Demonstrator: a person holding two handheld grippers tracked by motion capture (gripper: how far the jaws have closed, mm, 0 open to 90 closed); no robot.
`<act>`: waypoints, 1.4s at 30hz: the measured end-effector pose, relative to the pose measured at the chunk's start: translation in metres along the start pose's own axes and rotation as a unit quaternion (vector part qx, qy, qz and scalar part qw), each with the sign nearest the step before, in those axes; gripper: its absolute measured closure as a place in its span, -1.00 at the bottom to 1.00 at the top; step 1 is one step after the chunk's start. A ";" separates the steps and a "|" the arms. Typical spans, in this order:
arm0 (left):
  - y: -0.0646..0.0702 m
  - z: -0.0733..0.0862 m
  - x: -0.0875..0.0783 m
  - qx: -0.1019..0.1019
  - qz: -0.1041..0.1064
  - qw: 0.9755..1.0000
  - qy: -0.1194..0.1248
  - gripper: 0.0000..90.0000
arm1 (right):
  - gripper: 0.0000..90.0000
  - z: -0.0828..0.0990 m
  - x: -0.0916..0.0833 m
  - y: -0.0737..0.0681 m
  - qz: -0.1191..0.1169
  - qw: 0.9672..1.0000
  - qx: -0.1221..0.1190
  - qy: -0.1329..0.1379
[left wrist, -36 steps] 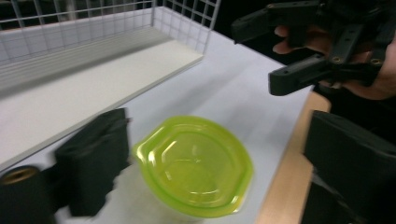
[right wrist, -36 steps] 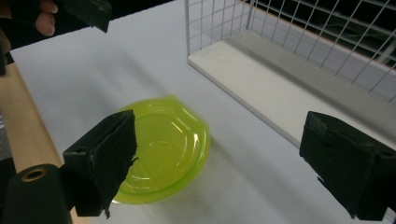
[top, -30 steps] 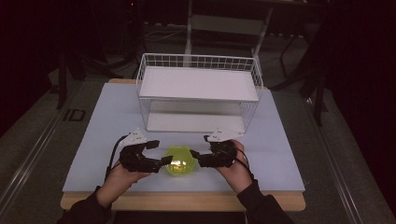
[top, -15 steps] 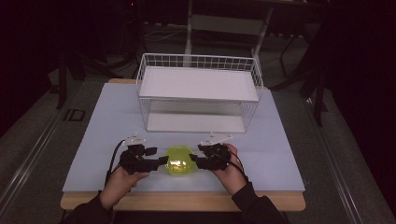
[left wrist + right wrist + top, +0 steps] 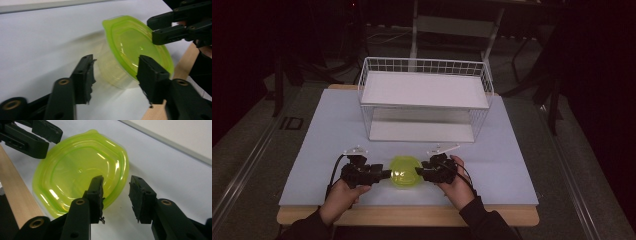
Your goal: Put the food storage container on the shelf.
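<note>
The lidded green container (image 5: 405,171) sits at the desk's (image 5: 512,150) 6 o'clock edge. The left hand-held gripper (image 5: 384,174) at its 9 o'clock and the right hand-held gripper (image 5: 421,174) at 3 o'clock are both released. Uneven closing may tip the container or push it off the desk edge

Green lidded container (image 5: 132,50) — its near rim is hidden behind the left gripper (image 5: 116,75), whose far jaw covers part of the lid. From the right gripper (image 5: 115,192), one jaw masks the container's near edge. Both grippers' bodies are cut off by the lower frame edges. High view — jaw-to-container contact is too small to tell.
</note>
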State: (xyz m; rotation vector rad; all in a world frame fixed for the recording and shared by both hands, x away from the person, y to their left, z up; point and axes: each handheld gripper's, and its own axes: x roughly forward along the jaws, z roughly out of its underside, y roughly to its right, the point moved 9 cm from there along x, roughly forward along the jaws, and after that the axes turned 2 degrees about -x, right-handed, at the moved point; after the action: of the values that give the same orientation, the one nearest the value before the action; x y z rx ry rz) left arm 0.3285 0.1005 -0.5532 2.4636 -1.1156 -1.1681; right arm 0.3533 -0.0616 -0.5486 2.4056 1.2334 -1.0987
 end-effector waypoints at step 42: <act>0.029 -0.041 -0.031 -0.013 -0.013 1.000 0.010 0.88 | 0.86 -0.043 -0.043 -0.026 -0.005 0.997 0.047 0.058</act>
State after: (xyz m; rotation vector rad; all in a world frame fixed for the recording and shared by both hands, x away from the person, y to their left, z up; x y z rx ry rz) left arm 0.3300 0.0964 -0.4948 2.4725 -1.0588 -1.1539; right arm 0.3393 -0.0501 -0.4849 2.5693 1.2578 -1.0561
